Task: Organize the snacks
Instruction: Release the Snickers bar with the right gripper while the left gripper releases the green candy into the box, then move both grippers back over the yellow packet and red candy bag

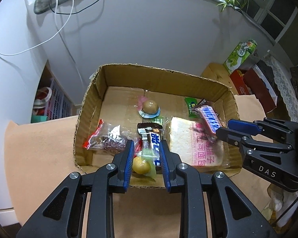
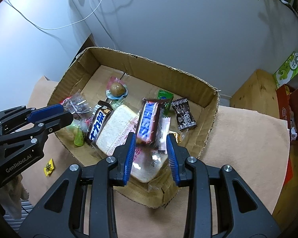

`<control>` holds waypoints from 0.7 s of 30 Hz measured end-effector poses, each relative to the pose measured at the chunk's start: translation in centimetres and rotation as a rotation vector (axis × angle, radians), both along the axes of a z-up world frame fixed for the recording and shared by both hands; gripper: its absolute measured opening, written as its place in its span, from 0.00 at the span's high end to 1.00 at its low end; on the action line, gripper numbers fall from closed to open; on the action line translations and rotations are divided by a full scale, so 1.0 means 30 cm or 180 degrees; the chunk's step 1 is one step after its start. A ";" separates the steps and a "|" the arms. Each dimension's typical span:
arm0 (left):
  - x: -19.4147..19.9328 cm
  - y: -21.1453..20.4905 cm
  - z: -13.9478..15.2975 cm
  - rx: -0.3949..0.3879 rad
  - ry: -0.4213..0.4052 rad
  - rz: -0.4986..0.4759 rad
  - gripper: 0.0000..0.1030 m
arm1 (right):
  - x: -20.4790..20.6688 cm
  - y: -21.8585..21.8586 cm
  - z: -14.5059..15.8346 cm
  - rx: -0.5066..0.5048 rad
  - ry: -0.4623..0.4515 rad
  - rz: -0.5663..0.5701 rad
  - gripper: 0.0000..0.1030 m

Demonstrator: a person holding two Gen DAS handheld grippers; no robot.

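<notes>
A brown cardboard box (image 1: 109, 73) with its top open, on a tan mat (image 1: 39, 148). Lots of snacks inside.

Left gripper (image 1: 147, 144): tipped down over the near edge of the box. Blue fingers very close together. Between them, a yellow ball candy in a green wrapper (image 1: 142, 165), low down by the near wall of the box. Touching the left pad, it seems, but cannot tell if really pinched. Just past the fingertips, a dark chocolate bar (image 1: 147, 130) with big white letters, flat on the box floor.

Right gripper (image 2: 151, 136): also tipped down, over the right part of the box. Fingers apart, not squeezing. Between them, a bar in a blue and pink wrapper (image 2: 149, 119), tilted up on end and a bit blurry, with a small gap on each side. Right under it, a slice of white bread in a clear bag (image 1: 180, 136).

More in the box:
- a red and clear bag of dark bits (image 1: 107, 138) at the left
- a brown ball candy on a light blue wrapper (image 1: 150, 106) near the back
- a small green packet (image 1: 191, 106) at the back right
- a small black packet (image 2: 184, 116) by the right wall

Outside the box, a little yellow candy (image 2: 49, 166) alone on the mat.
</notes>
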State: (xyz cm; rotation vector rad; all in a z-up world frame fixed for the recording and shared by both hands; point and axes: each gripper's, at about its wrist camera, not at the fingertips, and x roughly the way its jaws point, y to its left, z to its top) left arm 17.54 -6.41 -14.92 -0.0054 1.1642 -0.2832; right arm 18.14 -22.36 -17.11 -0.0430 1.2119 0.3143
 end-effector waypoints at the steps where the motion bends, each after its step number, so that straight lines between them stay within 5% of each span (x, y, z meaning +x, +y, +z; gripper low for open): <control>1: -0.002 -0.001 0.003 -0.0002 -0.0006 -0.0002 0.77 | -0.003 0.001 0.003 -0.0002 -0.0013 -0.0002 0.57; 21: -0.076 0.005 0.092 -0.0021 -0.0228 -0.0053 0.76 | -0.096 0.019 0.061 0.0039 -0.0116 0.0103 0.56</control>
